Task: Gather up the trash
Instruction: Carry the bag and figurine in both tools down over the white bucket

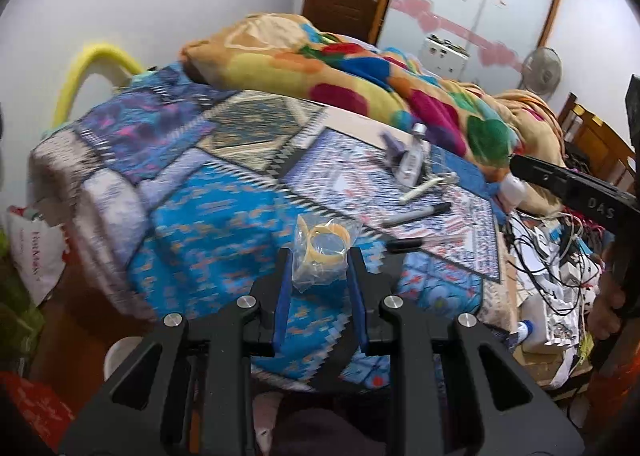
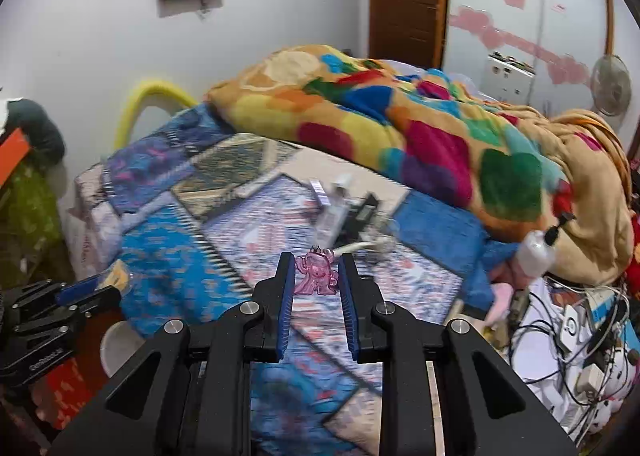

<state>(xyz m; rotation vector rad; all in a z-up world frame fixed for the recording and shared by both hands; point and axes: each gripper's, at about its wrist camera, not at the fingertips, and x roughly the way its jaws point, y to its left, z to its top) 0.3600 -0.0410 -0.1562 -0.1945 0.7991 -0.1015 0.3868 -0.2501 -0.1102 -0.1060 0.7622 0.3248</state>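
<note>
My left gripper [image 1: 320, 256] is shut on a clear plastic bag holding a yellow tape ring [image 1: 322, 252], above the near part of the bed. My right gripper [image 2: 317, 268] is shut on a small pink translucent figurine [image 2: 317, 274], held over the patterned bedspread [image 2: 180, 256]. The left gripper also shows at the lower left of the right wrist view [image 2: 80, 292] with the bag [image 2: 118, 276]. The right gripper shows at the right edge of the left wrist view [image 1: 568, 183]. Loose items lie on the bed: a small bottle [image 1: 414, 153], a white stick [image 1: 428, 185], a black marker [image 1: 418, 213].
A colourful fleece blanket [image 1: 340, 71] is heaped at the back of the bed. Tangled cables and chargers [image 2: 580, 328] crowd the right side, with a white pump bottle [image 2: 538, 248]. A white plastic bag [image 1: 34, 252] and a white round container [image 2: 118, 344] are on the floor at left.
</note>
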